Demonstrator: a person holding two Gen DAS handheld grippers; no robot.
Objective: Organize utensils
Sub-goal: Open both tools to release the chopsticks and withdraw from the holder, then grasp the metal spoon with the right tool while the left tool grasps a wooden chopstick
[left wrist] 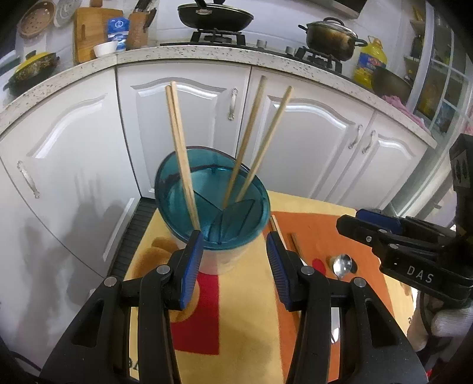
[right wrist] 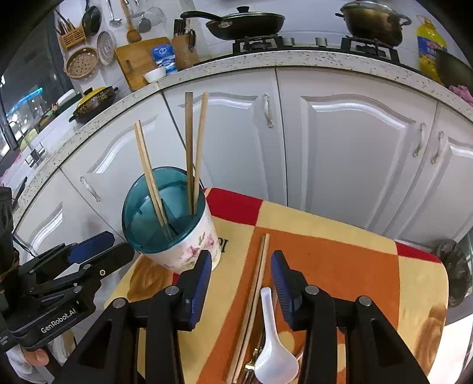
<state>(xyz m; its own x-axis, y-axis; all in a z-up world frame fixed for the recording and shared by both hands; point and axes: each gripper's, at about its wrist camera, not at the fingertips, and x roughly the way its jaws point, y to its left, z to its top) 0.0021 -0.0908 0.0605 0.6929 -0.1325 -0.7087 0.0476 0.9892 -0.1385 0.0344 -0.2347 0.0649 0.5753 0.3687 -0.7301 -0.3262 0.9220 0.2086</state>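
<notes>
A utensil holder (left wrist: 224, 260) with a teal divided rim stands at the far left of the cloth; it also shows in the right wrist view (right wrist: 192, 245). One pair of chopsticks (left wrist: 180, 141) leans in its left section and two more (left wrist: 257, 138) in the right. My left gripper (left wrist: 233, 236) is open, its fingertips just short of the holder's near side, with nothing between them. My right gripper (right wrist: 241, 254) is open above a pair of chopsticks (right wrist: 257, 283) that lies on the cloth between its fingers. A white ceramic spoon (right wrist: 272, 339) lies beside them, and a metal spoon (left wrist: 343, 264) further right.
The small table is covered by an orange, yellow and red cloth (right wrist: 340, 265), with edges close on every side. White cabinet doors (right wrist: 340, 153) stand right behind it under a speckled counter (right wrist: 295, 59). A frying pan (right wrist: 245, 22), a pot (right wrist: 372, 22) and an oil bottle (right wrist: 428, 47) sit up there.
</notes>
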